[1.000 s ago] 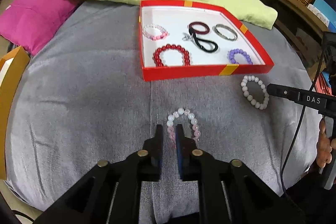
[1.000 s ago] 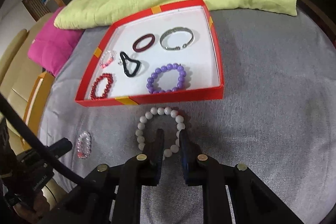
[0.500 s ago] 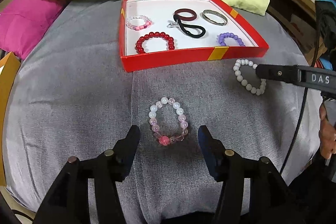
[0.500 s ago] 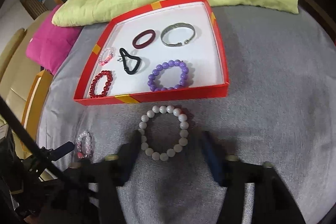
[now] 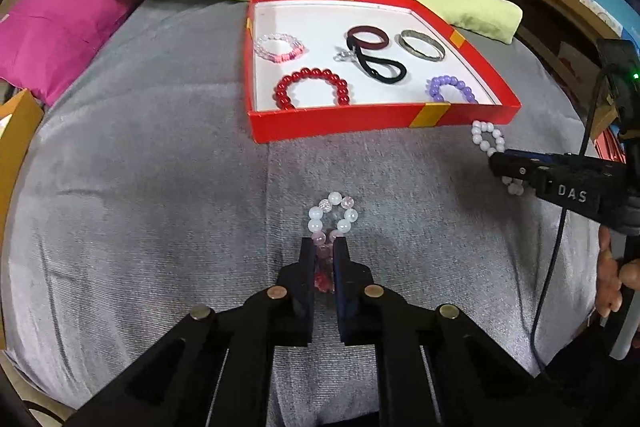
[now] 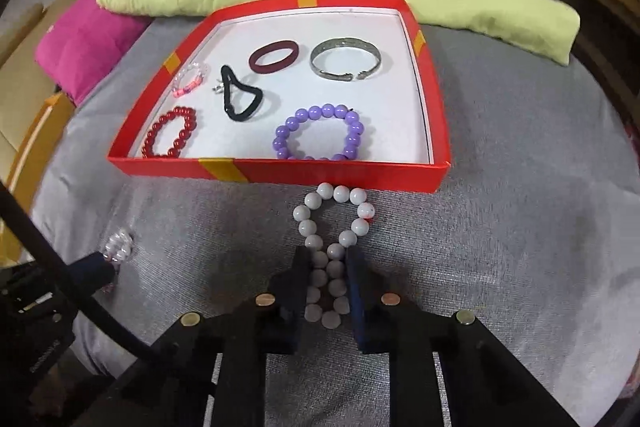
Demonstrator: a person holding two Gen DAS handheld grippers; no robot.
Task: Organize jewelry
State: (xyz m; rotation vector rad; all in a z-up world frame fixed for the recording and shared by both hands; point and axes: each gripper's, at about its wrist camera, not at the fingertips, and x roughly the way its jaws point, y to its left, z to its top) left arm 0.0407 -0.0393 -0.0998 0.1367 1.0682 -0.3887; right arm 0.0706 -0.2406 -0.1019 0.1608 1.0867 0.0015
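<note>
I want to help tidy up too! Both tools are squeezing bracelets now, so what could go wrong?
The left tool pinches only the near end of the pale pink-and-white beaded bracelet, so it might slip out when lifted. The right tool squashes the white round-bead bracelet flat; its elastic could strain. That bracelet lies against the red cardboard tray's wall and could snag there.

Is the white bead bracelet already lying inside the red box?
No, the white bead bracelet lies on the grey cloth in front of the red box, pinched between the right gripper fingers.
</note>
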